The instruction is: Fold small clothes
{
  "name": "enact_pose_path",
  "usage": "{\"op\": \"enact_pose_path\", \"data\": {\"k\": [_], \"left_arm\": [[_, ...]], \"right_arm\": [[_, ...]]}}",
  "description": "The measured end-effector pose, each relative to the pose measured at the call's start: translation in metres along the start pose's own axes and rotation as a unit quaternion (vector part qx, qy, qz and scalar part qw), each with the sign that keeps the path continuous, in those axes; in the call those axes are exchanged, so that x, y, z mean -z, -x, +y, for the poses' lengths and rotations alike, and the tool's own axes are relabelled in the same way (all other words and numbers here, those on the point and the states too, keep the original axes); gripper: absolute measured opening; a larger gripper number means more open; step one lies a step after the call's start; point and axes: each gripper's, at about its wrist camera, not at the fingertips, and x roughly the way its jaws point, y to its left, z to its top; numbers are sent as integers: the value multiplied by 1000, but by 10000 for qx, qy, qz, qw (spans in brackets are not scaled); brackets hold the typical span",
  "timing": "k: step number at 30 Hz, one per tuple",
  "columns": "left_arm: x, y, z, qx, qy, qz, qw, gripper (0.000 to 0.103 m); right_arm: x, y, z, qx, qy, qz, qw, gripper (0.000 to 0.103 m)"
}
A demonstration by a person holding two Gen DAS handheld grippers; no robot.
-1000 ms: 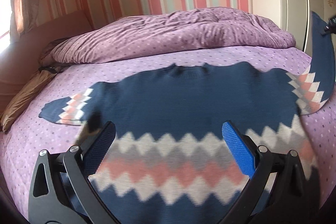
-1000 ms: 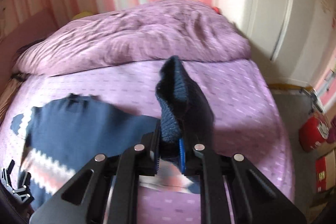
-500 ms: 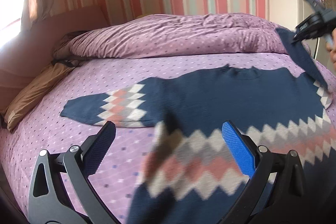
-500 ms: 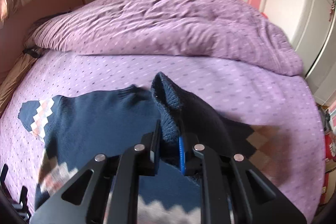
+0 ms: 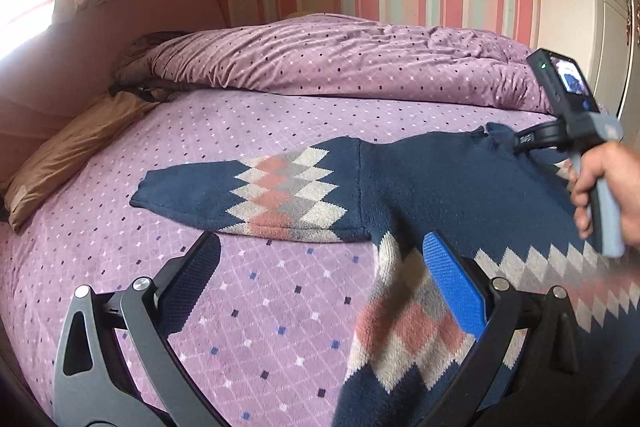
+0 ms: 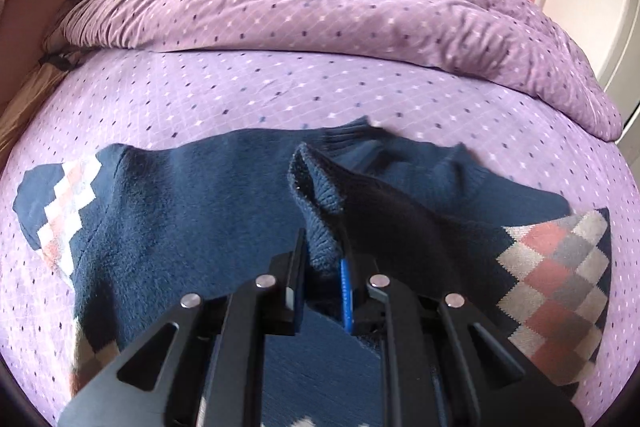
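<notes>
A small navy sweater with pink, grey and white diamond bands lies spread on the purple bed. Its left sleeve lies flat, stretched out to the left. My left gripper is open and empty, hovering low over the bedsheet just below that sleeve, with its blue pad over the sweater's hem. My right gripper is shut on the cuff of the right sleeve and holds it folded over the sweater's body. The right gripper also shows in the left wrist view, near the collar.
A rumpled purple duvet is heaped along the back of the bed. A tan pillow lies at the left by the pink headboard. A white wardrobe stands at the right.
My right gripper has carried the sleeve cuff leftward and down over the sweater's body. My left gripper has shifted left, from over the sweater's hem to near the left sleeve.
</notes>
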Motion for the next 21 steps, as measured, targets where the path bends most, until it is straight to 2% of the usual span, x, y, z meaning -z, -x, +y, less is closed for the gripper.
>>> {"op": "enact_pose_path", "data": {"k": [3, 7, 13, 14, 15, 16, 17, 21], "left_arm": [[-4, -4, 1, 186, 21, -18, 9998, 100], [-11, 1, 9, 356, 265, -233, 9987, 100], [-11, 1, 23, 300, 296, -262, 9988, 100], [-11, 0, 26, 295, 348, -240, 9987, 100], [-10, -2, 30, 276, 396, -191, 9987, 100], [-9, -3, 32, 274, 418, -183, 9986, 100], [-8, -3, 34, 237, 425, -200, 9986, 100], [-7, -3, 39, 131, 438, -217, 9987, 100]], "right_arm": [[1, -2, 15, 93, 150, -61, 9998, 14], [7, -5, 24, 184, 183, -129, 9996, 14], [22, -27, 44, 321, 457, 21, 9984, 14], [26, -30, 47, 334, 497, 56, 9982, 18], [28, -33, 49, 301, 527, 91, 9981, 26], [31, -36, 53, 227, 565, 134, 9981, 38], [33, -37, 57, 142, 578, 136, 9981, 58], [30, -25, 72, -230, 614, -46, 9978, 65]]}}
